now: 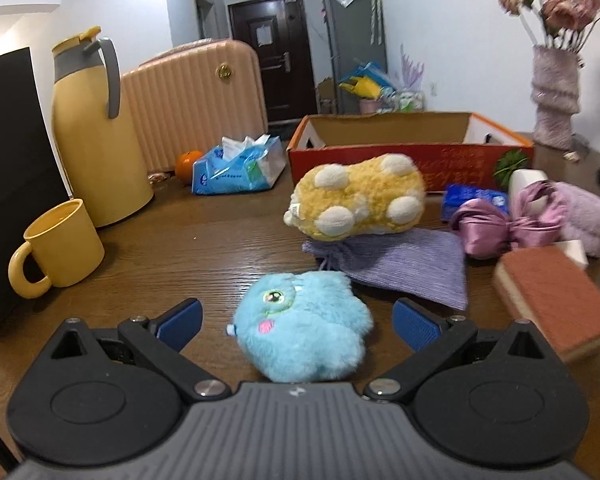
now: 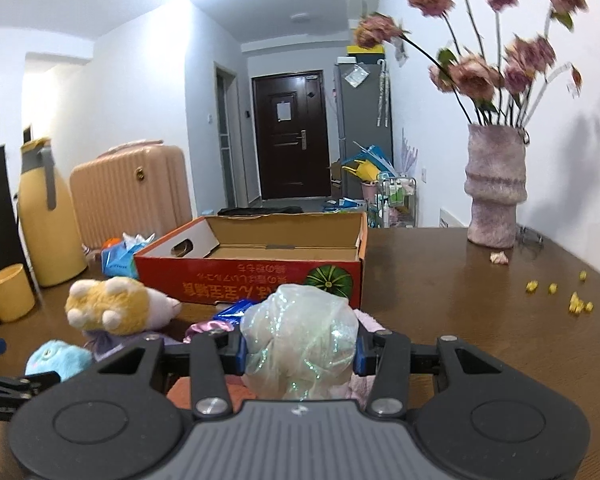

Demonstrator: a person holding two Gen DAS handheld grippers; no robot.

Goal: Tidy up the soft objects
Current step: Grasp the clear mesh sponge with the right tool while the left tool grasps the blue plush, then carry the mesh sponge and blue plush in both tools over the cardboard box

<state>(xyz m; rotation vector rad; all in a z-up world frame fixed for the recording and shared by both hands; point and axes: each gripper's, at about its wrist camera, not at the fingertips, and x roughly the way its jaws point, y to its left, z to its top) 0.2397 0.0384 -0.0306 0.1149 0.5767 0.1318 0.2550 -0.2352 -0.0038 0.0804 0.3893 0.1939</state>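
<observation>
Left wrist view: the left gripper [image 1: 296, 320] has its fingers [image 1: 182, 320] spread wide, either side of a blue plush [image 1: 304, 332] on the bench [image 1: 180, 240], not touching it. Beyond the plush lie a purple pouch [image 1: 404, 268] and a yellow plush [image 1: 360, 200], with the red box [image 1: 408, 156] behind them.

Right wrist view: the right gripper [image 2: 300, 350] pinches a shimmery bag [image 2: 300, 340] between its fingers [image 2: 362, 354], in front of the box [image 2: 256, 276]. The yellow plush [image 2: 112, 300] lies left of the bag.

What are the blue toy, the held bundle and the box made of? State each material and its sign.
Blue toy: long fluffy plush, apparently synthetic fur.
Held bundle: thin translucent film or gauze with iridescent shimmer; which one is unclear.
Box: cardboard, brown raw inside, glossy red print outside.
</observation>
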